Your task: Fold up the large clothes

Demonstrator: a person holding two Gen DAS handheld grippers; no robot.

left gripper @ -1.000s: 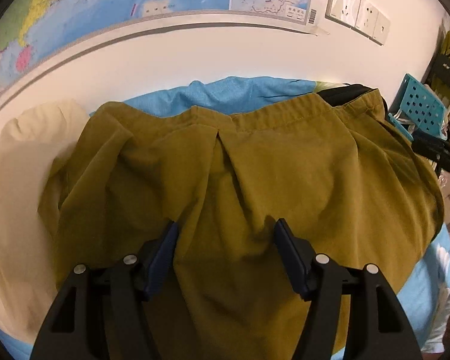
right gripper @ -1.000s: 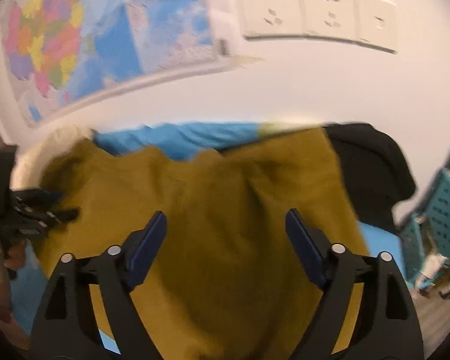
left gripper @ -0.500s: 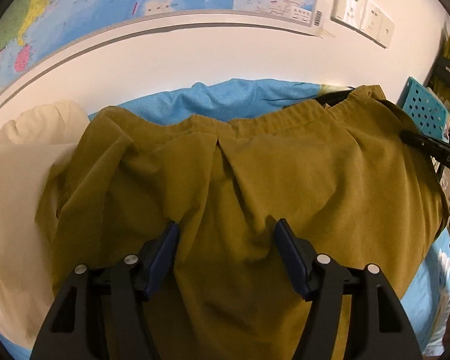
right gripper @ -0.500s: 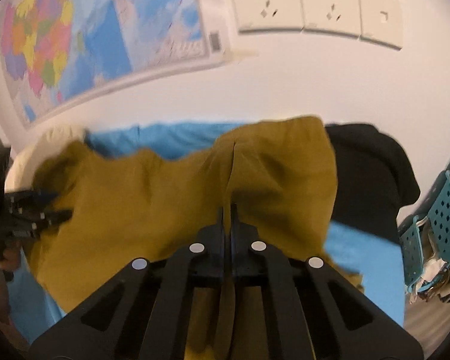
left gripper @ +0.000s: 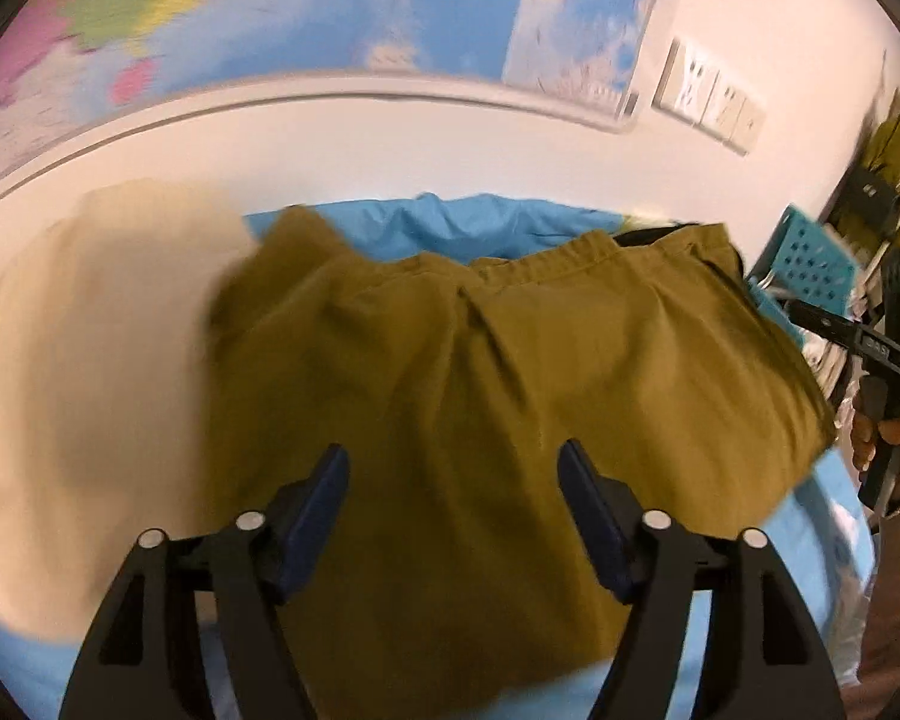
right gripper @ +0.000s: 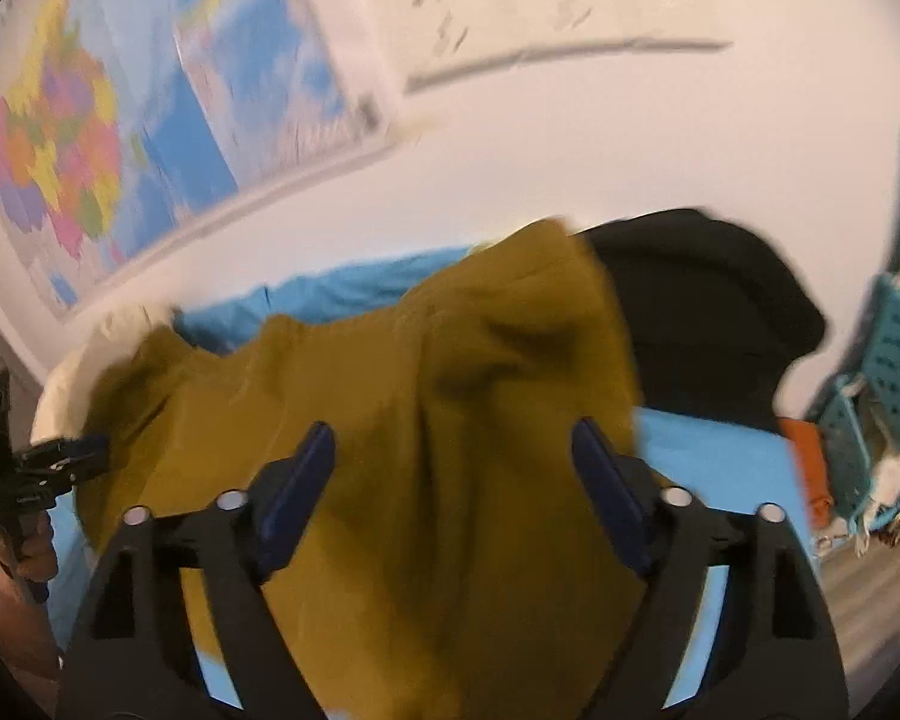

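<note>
Mustard-brown garment lies spread on the blue sheet, directly ahead of and under both sets of fingers. Left gripper and right gripper are wide open, holding nothing (2 empty tools). Its waistband runs crosswise beyond the fingertips, neither gripper clearly nearer.

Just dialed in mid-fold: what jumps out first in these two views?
The olive-mustard garment dominates, spread over the blue sheet in front of both grippers. The left gripper and right gripper both stand open above it. A colourful wall map hangs behind, with a black garment at the right.
</note>
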